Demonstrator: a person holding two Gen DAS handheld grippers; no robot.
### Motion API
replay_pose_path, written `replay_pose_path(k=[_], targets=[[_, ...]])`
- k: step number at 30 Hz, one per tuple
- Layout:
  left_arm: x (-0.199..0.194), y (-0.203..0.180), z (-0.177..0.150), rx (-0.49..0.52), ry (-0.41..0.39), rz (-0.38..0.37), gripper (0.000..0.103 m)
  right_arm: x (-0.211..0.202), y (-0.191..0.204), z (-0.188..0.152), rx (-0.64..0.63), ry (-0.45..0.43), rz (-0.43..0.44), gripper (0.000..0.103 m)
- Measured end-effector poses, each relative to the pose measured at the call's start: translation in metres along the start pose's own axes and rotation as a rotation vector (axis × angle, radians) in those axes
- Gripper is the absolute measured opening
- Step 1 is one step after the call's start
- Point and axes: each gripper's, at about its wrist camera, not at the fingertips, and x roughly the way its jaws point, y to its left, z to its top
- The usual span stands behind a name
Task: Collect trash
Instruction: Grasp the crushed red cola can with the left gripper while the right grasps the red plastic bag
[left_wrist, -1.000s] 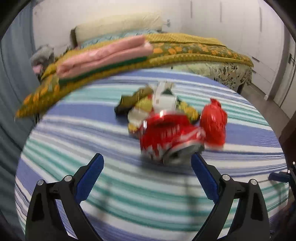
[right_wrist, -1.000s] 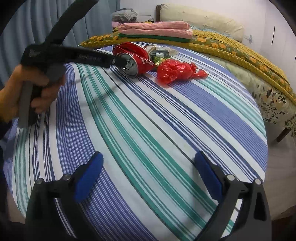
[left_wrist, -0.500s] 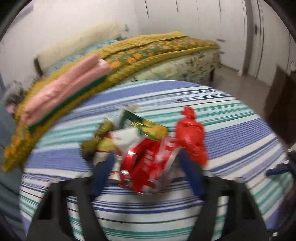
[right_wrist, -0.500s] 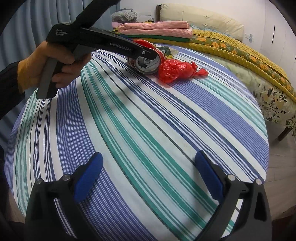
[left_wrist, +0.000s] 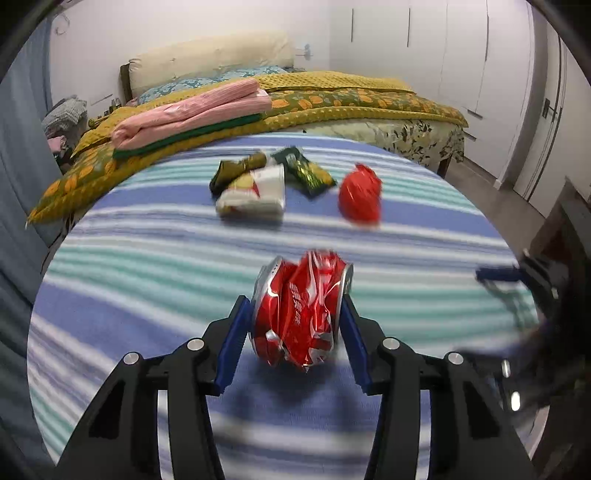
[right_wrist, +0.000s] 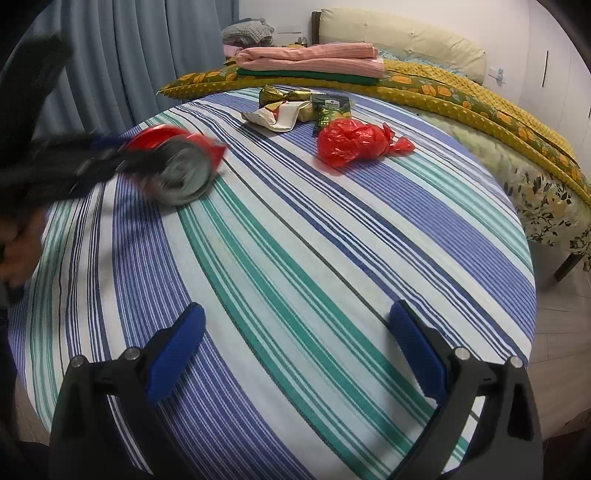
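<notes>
The left gripper (left_wrist: 295, 317) squeezes a squashed red can (left_wrist: 301, 314) between its blue pads (left_wrist: 232, 343), one on each end. The can sits low in the middle of the left view, and it is blurry at the left of the right view (right_wrist: 177, 166). I cannot tell if it touches the striped cloth (right_wrist: 314, 258) or hangs just over it.

The right gripper (right_wrist: 295, 354) is at the bottom of its view. Its fingers are spread wide with nothing in them, over the cloth.

More trash lies farther up the cloth. A red bag (right_wrist: 354, 142) sits alone, above the middle of the right view. Just past it is a green packet (right_wrist: 328, 109), touching a white wrapper (right_wrist: 277, 114) and a dark gold wrapper (right_wrist: 280, 94).

Behind them, at the top, folded pink cloth (right_wrist: 310, 59) rests on a yellow blanket (right_wrist: 461, 96).
</notes>
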Motion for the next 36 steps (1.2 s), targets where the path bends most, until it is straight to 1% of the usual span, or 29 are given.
replay_pose_path(k=[1,3,6,9,11,12,15,16,18,20,22,25,27,28,30,33,34,35,36], targets=[[-0.003,-0.002,-0.007,0.007,-0.004,0.009,0.076,0.0,-0.001,0.0,-0.001,0.0,0.001,0.097],[-0.004,-0.006,-0.015,0.022,-0.016,0.013,0.09,0.0,-0.001,0.0,-0.001,0.0,0.001,0.097],[0.004,-0.012,-0.019,0.05,0.013,0.003,0.092,-0.001,-0.001,-0.001,0.001,-0.002,-0.001,0.097],[0.017,-0.014,-0.02,0.053,0.061,0.033,0.093,-0.002,-0.001,-0.001,0.007,-0.004,-0.004,0.097],[0.025,-0.01,-0.019,0.022,0.103,0.046,0.093,-0.003,-0.002,-0.001,0.011,-0.001,-0.004,0.097],[0.029,-0.007,-0.02,0.001,0.126,0.055,0.095,-0.003,-0.003,-0.001,0.012,0.005,-0.005,0.097],[0.029,0.007,-0.022,-0.086,0.136,0.062,0.097,-0.006,-0.015,0.001,0.052,0.008,-0.028,0.097],[0.029,0.009,-0.023,-0.102,0.135,0.068,0.097,-0.007,-0.02,0.002,0.07,0.005,-0.033,0.097],[0.028,0.011,-0.024,-0.108,0.135,0.069,0.097,-0.005,-0.039,0.009,0.152,0.009,-0.055,0.097],[0.029,0.008,-0.023,-0.099,0.14,0.08,0.098,0.0,-0.054,0.021,0.236,0.022,-0.066,0.097],[0.03,0.009,-0.022,-0.103,0.14,0.081,0.099,0.009,-0.061,0.044,0.301,0.018,-0.049,0.097],[0.03,0.009,-0.022,-0.104,0.14,0.079,0.099,0.026,-0.055,0.08,0.332,0.01,-0.02,0.097],[0.03,0.009,-0.022,-0.103,0.14,0.08,0.099,0.048,-0.048,0.106,0.347,0.029,0.0,0.097],[0.03,0.009,-0.022,-0.103,0.14,0.079,0.099,0.058,-0.046,0.114,0.36,0.044,-0.006,0.097],[0.03,0.009,-0.023,-0.103,0.14,0.079,0.099,0.08,-0.045,0.132,0.382,0.062,-0.08,0.097],[0.03,0.01,-0.023,-0.105,0.14,0.078,0.099,0.098,-0.047,0.14,0.411,0.076,-0.127,0.095],[0.03,0.01,-0.023,-0.105,0.14,0.078,0.099,0.099,-0.047,0.142,0.4,0.069,-0.145,0.09],[0.03,0.01,-0.023,-0.105,0.14,0.078,0.099,0.098,-0.046,0.143,0.367,0.067,-0.179,0.064],[0.03,0.01,-0.023,-0.105,0.14,0.077,0.099,0.096,-0.046,0.142,0.332,0.068,-0.196,0.057]])
